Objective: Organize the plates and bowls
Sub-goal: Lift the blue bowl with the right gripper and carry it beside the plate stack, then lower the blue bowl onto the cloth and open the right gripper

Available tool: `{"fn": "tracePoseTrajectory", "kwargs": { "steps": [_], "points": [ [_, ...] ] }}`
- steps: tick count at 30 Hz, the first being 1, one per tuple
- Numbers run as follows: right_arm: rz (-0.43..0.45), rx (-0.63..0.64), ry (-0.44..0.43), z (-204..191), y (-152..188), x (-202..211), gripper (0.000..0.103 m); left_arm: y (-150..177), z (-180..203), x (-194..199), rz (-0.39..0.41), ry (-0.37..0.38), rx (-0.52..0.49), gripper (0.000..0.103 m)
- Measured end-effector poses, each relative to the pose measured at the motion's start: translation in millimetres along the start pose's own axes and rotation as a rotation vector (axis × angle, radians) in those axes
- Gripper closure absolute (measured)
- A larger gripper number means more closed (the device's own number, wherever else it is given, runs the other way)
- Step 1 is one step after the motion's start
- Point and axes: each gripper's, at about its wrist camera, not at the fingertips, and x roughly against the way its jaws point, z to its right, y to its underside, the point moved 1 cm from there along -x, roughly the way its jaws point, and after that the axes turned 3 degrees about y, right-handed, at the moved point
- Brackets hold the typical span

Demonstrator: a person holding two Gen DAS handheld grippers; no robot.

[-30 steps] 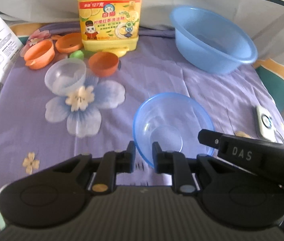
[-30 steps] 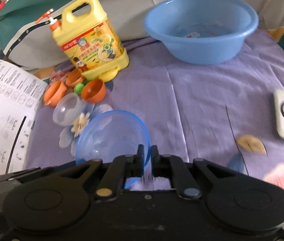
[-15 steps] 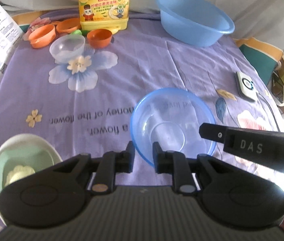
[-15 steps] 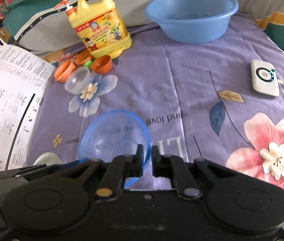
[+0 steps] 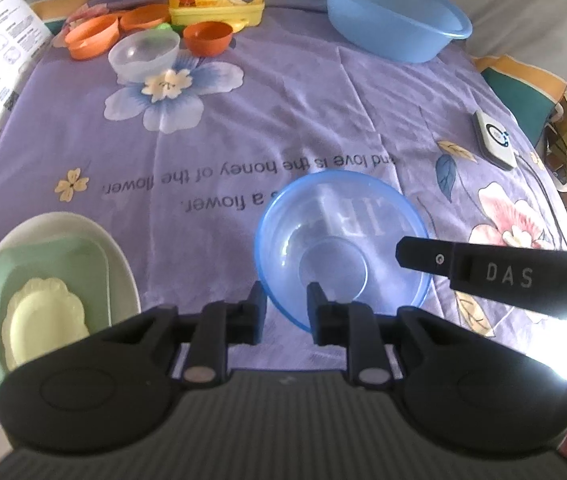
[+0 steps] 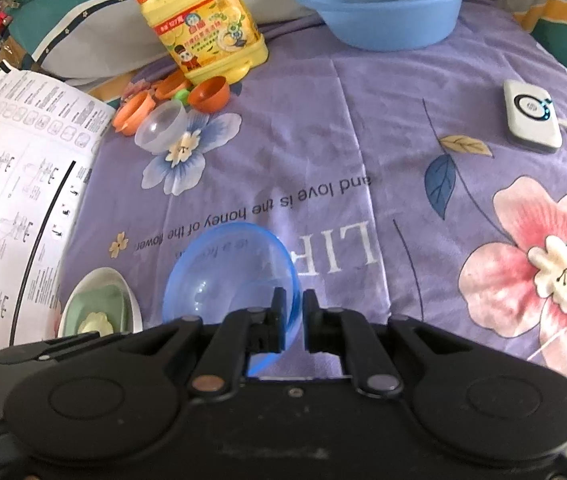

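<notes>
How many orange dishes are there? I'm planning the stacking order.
3, all beside the yellow soap jug: an orange cup in front of it, and two shallow orange dishes at its left. More could be hidden behind the jug.

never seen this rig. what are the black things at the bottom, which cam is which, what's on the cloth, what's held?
There is no robot: a person holds a two-finger gripper in each hand, and each carries a fisheye camera looking along its fingers.

The left view shows the left gripper, its fingers either side of the translucent blue bowl rim; whether it grips is unclear. In the right view, the right gripper is shut on the opposite rim.

On the purple floral cloth: nested plates, a clear bowl, orange bowls, a yellow detergent jug, a blue basin and a white device.
</notes>
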Motion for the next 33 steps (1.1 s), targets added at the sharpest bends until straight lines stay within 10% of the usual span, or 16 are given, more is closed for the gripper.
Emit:
{"fn": "tracePoseTrajectory", "kwargs": {
  "steps": [25,27,29,31,33],
  "points": [
    [-0.053,0.0,0.008,-1.4,4.6,-27.3,0.092,3.6,-6.8,-21.0,-0.028,-0.026,-0.014,0.081],
    [-0.053,0.001,0.008,-2.2,4.8,-27.1,0.09,3.5,-7.3,-19.2,-0.02,-0.031,-0.017,0.074],
    [-0.051,-0.002,0.005,-2.2,4.8,-25.8,0.075,3.0,-7.8,-15.2,0.0,-0.044,-0.019,0.04],
    [-0.037,-0.006,-0.002,-1.5,4.7,-22.5,0.036,1.8,-7.9,-8.4,0.04,-0.074,-0.026,0.015],
    [-0.004,0.0,-0.004,-2.8,3.7,-16.3,0.022,-0.1,-8.2,0.6,0.089,-0.094,-0.032,0.005]
  ]
}}
